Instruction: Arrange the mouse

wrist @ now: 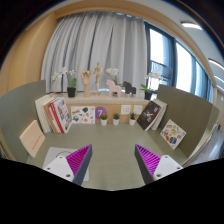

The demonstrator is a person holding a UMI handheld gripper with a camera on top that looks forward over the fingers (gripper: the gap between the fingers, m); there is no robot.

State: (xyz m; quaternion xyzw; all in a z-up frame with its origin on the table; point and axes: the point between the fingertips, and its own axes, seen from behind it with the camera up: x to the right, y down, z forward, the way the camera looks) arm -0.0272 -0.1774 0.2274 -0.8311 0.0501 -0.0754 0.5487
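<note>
Grey desk (112,140), curtained window (100,45) behind; hand-held gripper (112,160) open.

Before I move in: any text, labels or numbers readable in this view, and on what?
None can be read.
Books leaning at the left of the desk: covers too small to read.
Framed cards at the right: print too small.
Small purple card at the back: a mark, unreadable.
Gripper fingers open, holding nothing.

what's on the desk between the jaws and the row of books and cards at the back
Nothing: in the gripper view the green desk surface is bare from the open gripper up to the row of books and cards. No mouse shows.
</note>
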